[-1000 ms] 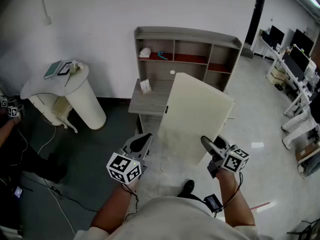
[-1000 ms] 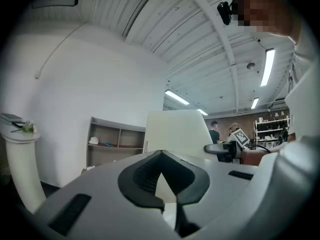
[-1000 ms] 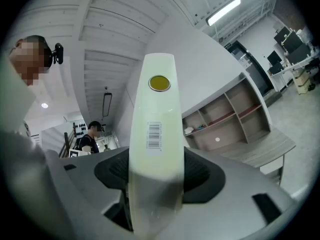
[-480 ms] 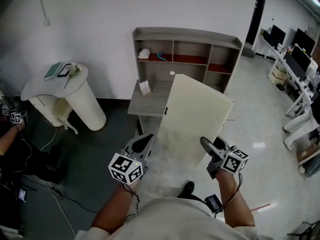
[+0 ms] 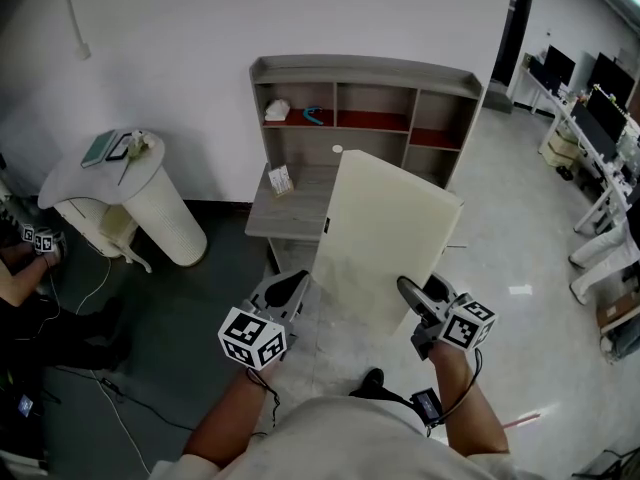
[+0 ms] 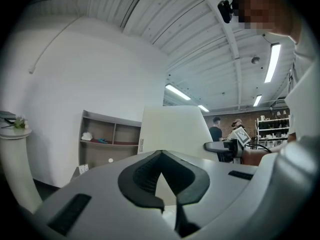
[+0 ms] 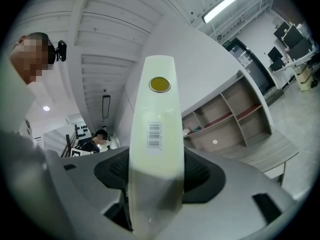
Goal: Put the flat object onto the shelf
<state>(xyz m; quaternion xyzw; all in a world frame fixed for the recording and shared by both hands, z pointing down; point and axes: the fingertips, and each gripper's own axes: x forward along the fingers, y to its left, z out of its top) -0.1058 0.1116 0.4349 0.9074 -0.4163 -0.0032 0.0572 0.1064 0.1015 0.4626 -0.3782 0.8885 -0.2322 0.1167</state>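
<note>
The flat object is a large cream board [image 5: 385,233], held tilted in front of me. My right gripper [image 5: 410,293] is shut on its lower right edge; in the right gripper view the board's edge [image 7: 160,129], with a barcode label and a yellow dot, fills the gap between the jaws. My left gripper [image 5: 290,286] hangs by the board's lower left corner, its jaws shut and empty; in the left gripper view the board [image 6: 175,129] stands ahead, to the right of them. The grey shelf unit [image 5: 365,68] stands against the white wall beyond the board.
A low grey desk top [image 5: 285,208] juts out from the shelf unit, with a small card on it. A white round pedestal table [image 5: 130,198] stands to the left. Another person's hand [image 5: 40,243] shows at the left edge. Desks with monitors [image 5: 600,118] line the right side. Cables lie on the dark floor.
Both grippers and the board have moved a little toward the shelf unit, which now sits further left in the head view. The grip on the board is unchanged.
</note>
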